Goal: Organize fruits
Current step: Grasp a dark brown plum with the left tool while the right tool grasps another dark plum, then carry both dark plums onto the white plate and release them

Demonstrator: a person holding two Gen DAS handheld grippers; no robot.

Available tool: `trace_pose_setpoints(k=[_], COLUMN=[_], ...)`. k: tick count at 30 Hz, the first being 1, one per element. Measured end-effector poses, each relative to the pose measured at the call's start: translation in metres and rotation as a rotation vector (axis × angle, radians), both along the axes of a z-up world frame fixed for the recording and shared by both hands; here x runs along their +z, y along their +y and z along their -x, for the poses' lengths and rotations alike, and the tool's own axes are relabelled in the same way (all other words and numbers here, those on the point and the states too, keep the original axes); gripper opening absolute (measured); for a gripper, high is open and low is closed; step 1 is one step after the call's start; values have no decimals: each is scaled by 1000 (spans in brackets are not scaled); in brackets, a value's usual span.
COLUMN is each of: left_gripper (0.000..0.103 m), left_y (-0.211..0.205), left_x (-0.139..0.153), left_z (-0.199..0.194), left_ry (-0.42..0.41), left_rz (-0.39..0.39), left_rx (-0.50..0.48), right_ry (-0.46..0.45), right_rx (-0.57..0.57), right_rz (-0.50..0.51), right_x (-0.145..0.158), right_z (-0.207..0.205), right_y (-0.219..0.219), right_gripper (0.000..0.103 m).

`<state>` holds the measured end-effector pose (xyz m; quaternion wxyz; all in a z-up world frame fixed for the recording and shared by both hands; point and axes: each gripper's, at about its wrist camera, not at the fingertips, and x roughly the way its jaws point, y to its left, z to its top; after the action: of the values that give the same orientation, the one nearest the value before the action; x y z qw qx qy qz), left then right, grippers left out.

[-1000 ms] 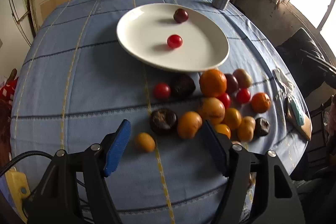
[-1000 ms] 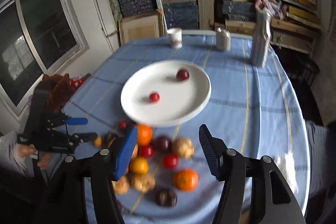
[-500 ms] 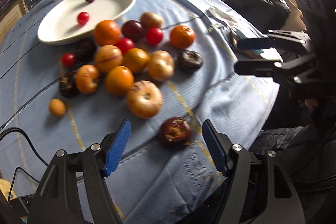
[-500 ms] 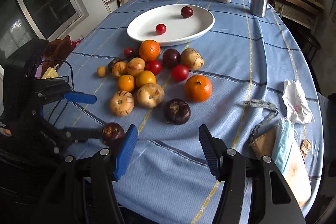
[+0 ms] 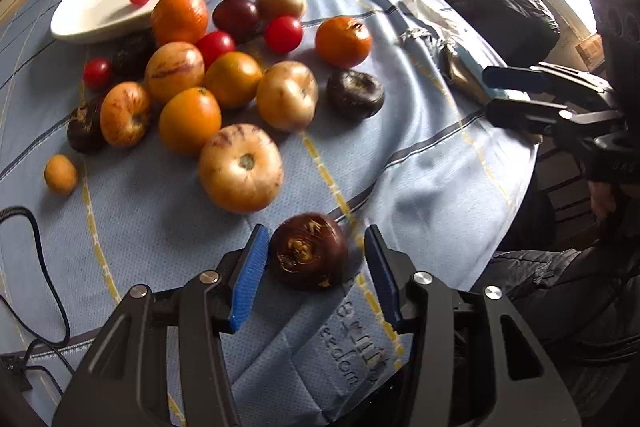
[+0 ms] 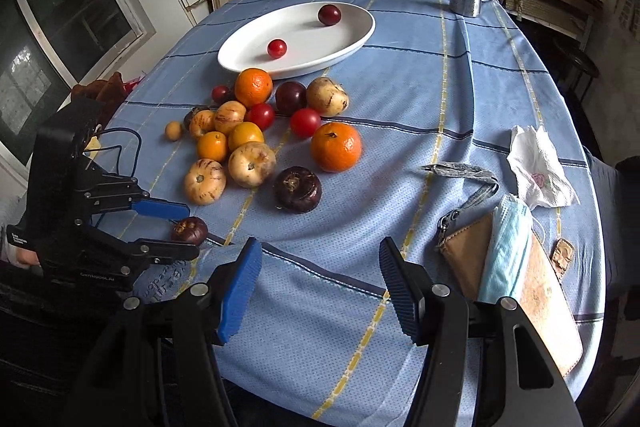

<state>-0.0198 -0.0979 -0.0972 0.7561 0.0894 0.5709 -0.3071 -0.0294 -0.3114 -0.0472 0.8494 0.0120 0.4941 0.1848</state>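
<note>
Blue tablecloth [image 6: 460, 99] covers a round table before shelves full of stacked boards. On it lies a white oval plate [image 6: 352, 39] with one dark plum [image 6: 329, 15] and one red tomato [image 6: 277, 48]. Near the plate is a heap of fruits [image 6: 264, 131]. The left gripper [image 5: 314, 269] stands open around a dark mangosteen [image 5: 308, 251] at the table edge, the pads not yet touching it. The right gripper [image 6: 320, 283] hangs wide open and holds nothing.

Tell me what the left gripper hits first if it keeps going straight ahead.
The dark purple fruit sitting between the left gripper's open fingers, at the table's near edge; it seems almost touching.
</note>
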Motion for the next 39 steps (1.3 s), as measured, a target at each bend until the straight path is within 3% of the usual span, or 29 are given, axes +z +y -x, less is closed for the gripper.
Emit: trace_pose_setpoints(k=[5, 8, 14, 19, 23, 29, 31, 39], left_gripper=[48, 37, 41, 39, 40, 37, 36, 35], left_y=[5, 4, -5, -10, -13, -19, -21, -1], left_x=[-5, -3, -3, 4, -2, -10, -9, 13], left_z=[3, 1, -4, -16, -18, -20, -21, -24], left_ry=[6, -9, -22, -17, 8, 28, 17, -58], left_rz=[-18, -8, -46, 29, 36, 52, 48, 78], left_rx=[9, 12, -14, 3, 0, -9, -6, 41], right_ry=[5, 9, 45, 78, 88, 74, 65, 74], right_rx=[27, 47, 45, 34, 68, 100, 120, 128], right_rz=[-2, -2, -20, 11, 52, 101, 99, 11], right_x=[-3, -6, -21, -34, -46, -56, -55, -41], right_z=[-5, -12, -39, -55, -62, -65, -66, -57], right_y=[6, 13, 31, 41, 55, 64, 66, 57], right_gripper=[61, 62, 61, 61, 61, 53, 42, 42])
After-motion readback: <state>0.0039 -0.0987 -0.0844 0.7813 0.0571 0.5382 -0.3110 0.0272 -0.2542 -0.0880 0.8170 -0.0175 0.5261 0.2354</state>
